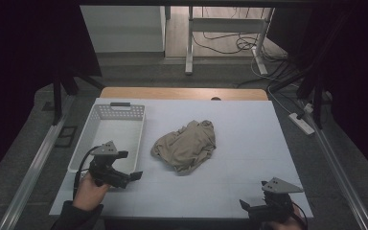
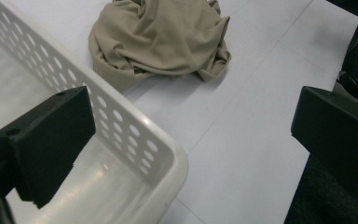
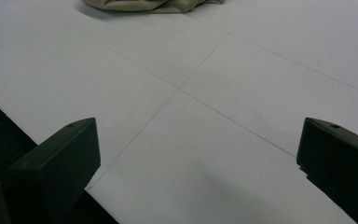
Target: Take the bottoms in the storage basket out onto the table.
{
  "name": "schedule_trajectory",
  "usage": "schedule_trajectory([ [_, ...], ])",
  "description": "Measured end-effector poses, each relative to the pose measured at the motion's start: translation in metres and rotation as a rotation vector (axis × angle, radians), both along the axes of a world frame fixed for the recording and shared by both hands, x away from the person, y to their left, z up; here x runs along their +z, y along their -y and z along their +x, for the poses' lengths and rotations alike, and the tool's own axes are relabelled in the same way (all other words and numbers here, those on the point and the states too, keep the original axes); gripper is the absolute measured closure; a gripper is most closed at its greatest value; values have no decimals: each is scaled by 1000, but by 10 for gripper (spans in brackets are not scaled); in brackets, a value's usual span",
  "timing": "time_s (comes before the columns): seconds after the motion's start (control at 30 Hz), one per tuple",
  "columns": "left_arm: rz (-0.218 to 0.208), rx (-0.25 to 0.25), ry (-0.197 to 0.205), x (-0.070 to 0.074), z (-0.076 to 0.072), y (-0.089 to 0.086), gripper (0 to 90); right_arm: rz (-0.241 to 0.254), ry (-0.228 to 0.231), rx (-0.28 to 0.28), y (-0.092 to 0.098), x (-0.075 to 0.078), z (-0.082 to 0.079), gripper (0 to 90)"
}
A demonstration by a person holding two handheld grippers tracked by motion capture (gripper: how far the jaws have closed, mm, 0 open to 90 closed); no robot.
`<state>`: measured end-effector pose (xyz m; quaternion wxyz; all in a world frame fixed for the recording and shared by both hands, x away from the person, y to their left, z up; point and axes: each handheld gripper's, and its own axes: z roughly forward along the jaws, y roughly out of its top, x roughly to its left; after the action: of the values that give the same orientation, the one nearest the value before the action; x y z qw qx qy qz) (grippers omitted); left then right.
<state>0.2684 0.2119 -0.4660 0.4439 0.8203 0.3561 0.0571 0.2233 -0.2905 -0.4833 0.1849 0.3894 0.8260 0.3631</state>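
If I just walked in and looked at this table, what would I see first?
Probably the crumpled tan cloth, lying in a heap near the middle of the white table. Next, the white basket with holes in its walls, standing empty to the cloth's left. Then the two black grippers at the near edge: the left gripper open by the basket's near corner, the right gripper open over bare table.

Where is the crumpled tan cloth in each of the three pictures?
High view: the tan cloth lies mid-table, right of the white basket.
Left gripper view: the cloth is at the top centre, beyond the basket's perforated wall.
Right gripper view: its edge peeks in at the top.
Shared landmark: the thin seam lines on the white table.
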Motion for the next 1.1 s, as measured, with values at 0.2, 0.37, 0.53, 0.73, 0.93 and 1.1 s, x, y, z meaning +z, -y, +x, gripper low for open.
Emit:
schedule_trajectory([
  [0.2,11,17,1,-2,-10,-5,0,0,0,-3,0,0,0,0],
  [0.37,4,32,2,-3,-18,-11,0,-4,-2,-2,0,0,0,0],
  [0.53,-4,49,3,-4,-24,-17,0,-4,-1,-2,0,0,0,0],
  [0.73,-18,70,3,-7,-32,-24,0,-6,-1,-2,-1,0,0,0],
  [0.93,-23,85,-5,-11,-42,-31,0,-5,-1,-2,0,0,0,0],
  [1.1,-24,101,-7,-13,-50,-35,0,-6,-1,-1,-1,0,0,0],
])
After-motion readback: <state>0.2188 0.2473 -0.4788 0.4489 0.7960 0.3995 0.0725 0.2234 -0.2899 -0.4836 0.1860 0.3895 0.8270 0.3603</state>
